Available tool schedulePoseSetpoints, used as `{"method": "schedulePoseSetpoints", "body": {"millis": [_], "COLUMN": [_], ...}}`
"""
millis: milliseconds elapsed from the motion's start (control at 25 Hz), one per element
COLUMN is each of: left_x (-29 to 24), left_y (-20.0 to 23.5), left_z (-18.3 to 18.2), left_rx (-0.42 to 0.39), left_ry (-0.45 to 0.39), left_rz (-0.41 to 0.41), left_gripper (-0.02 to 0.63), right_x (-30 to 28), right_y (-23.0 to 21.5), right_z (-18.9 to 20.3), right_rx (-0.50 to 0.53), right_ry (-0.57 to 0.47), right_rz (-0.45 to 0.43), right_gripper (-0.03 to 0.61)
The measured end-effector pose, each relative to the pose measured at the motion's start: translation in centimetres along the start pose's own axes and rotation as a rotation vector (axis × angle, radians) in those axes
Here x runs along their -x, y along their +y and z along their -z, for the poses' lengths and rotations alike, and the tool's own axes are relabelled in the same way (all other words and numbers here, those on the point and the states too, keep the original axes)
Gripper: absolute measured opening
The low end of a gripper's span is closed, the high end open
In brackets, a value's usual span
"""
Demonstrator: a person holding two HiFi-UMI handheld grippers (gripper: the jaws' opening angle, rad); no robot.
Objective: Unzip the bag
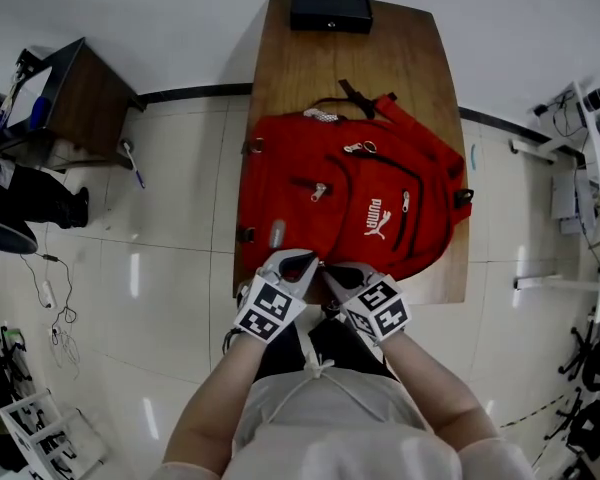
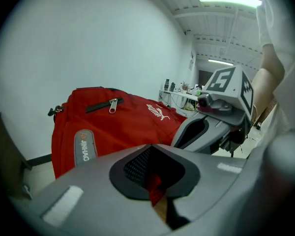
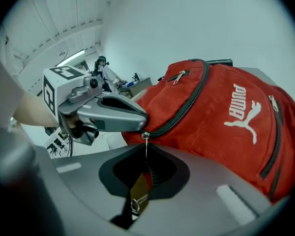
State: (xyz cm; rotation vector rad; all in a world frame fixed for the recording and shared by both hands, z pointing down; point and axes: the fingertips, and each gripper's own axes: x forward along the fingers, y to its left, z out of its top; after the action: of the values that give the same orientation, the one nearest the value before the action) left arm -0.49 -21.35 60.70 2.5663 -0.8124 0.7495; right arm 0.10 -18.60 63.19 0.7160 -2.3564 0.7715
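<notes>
The bag (image 1: 340, 208) is laid flat on the table (image 1: 310, 68), with one edge turned to 6 o'clock, toward the person. At that edge the right gripper (image 3: 142, 183) is closed on the zipper pull (image 3: 146, 151), a thin metal tab hanging from the end of the dark zipper (image 3: 187, 107). Just beside it, at 9 o'clock, the left gripper (image 2: 155, 191) is closed on a small pinch of the bag's red fabric. The pull is slim and could be lost from the jaws if it is drawn at an angle to the zipper. If the small fabric pinch gives way, the whole bag is likely to be dragged instead of opened. A snag may also be met where the zipper curves. How deep the pull sits between the pads is hard to make out, and both grips are covered by the grippers in the head view. A black box (image 1: 330, 10) stands well apart at 12 o'clock.
</notes>
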Motion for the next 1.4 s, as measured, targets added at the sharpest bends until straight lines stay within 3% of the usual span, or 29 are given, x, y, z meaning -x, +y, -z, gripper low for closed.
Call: {"method": "schedulePoseSetpoints", "body": {"millis": [160,360,560,760,1000,1400], "left_x": [-0.8,-1.4,-1.4,-1.5,-1.5,-1.7], "left_y": [0.0,-0.2,-0.4,-0.5,-0.4,-0.5], "left_z": [0.7,1.1,1.2,1.2,1.0,1.3], "left_rx": [0.072,0.072,0.095,0.112,0.15,0.14], "left_ry": [0.046,0.091,0.143,0.133,0.125,0.155], "left_rz": [0.035,0.04,0.053,0.077,0.094,0.104], "left_gripper": [0.002,0.002,0.006,0.006,0.006,0.005], "right_x": [1.0,1.4,2.6,3.4,4.0,4.6], "right_y": [-0.6,-1.6,-3.1,-4.4,-5.8,-8.3], "right_z": [0.1,0.2,-0.5,-1.7,-2.9,-6.8], "right_rx": [0.159,0.223,0.402,0.536,0.553,0.584], "right_ry": [0.072,0.11,0.169,0.207,0.191,0.146], "right_rz": [-0.005,-0.039,-0.004,0.034,0.058,0.136], "right_gripper": [0.011,0.009,0.009,0.01,0.012,0.012]}}
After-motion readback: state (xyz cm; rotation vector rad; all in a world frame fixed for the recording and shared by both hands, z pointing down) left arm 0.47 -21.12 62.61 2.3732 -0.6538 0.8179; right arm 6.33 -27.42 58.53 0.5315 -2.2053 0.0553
